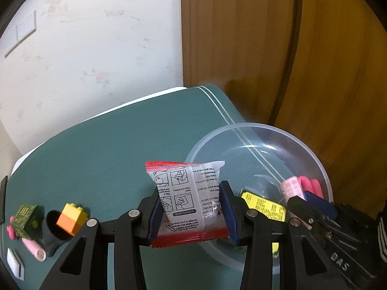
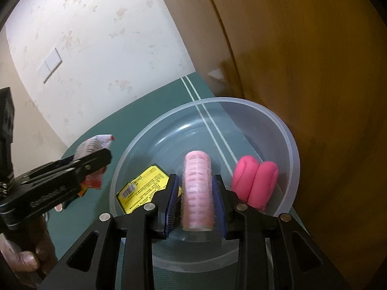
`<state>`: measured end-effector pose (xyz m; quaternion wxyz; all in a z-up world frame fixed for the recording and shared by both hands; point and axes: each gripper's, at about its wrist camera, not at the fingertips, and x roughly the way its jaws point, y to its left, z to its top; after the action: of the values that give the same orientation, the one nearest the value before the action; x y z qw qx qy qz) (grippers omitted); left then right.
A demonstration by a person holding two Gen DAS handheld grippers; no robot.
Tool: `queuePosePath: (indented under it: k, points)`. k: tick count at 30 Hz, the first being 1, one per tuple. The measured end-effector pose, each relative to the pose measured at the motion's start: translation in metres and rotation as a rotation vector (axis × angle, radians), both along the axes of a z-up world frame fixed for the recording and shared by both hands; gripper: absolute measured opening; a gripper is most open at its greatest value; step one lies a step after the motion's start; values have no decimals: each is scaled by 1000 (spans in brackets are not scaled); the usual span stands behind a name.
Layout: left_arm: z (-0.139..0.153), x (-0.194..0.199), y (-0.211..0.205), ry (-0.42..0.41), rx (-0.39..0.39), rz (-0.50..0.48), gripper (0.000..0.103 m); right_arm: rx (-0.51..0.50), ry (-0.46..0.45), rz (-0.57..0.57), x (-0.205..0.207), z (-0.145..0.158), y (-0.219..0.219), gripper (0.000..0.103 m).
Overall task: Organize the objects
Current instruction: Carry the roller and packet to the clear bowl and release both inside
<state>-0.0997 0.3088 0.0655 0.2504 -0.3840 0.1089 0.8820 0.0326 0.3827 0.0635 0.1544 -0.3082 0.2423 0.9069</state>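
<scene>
Landmark for all positions: the clear plastic bowl (image 1: 314, 145) on the green mat (image 1: 108, 149)

Well left of the bowl, a cluster is still waiting on the mat: dark green box (image 1: 24, 220), pink roller (image 1: 36, 250) lying on its side, black cup (image 1: 54, 232) with a yellow-orange block (image 1: 71, 218) at its mouth, and a white piece (image 1: 15, 264) at the picture's edge (something pink is peeking out behind the green box, too hidden to name)

Just left of the bowl's rim, the left gripper (image 1: 192, 213) is clenching a red-edged sachet (image 1: 189, 199) between its blue pads, the packet raised above the mat and partly overlapping the rim, not yet inside

Inside the bowl: a yellow label card (image 2: 141, 188) lying on the left of the floor, a bright pink folded lump (image 2: 255, 182) resting toward the right wall

Over the bowl's near part, the right gripper (image 2: 196, 201) is grasping a pale pink hair roller (image 2: 197, 191), jaws tight on its sides, roller apparently held off the bowl floor

Judgement: sorting is roughly midway, with two things in, two being carried in, and the left cluster untouched
</scene>
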Motion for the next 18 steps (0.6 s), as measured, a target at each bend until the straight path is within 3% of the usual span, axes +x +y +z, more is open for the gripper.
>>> queuePosePath:
  k: [6, 8, 10, 18]
  points:
    - [-3, -10, 13, -23, 21, -28, 52, -2, 3, 4, 0, 0, -2, 34]
    - [-3, -11, 13, -28, 39, -29, 72, -1, 4, 2, -2, 1, 0, 34]
    - [-1, -10, 10, -19, 56, -23, 76, 4, 6, -3, -1, 1, -1, 35]
    - [2, -7, 0, -17, 64, -1, 77, 5, 7, -1, -2, 2, 1, 35]
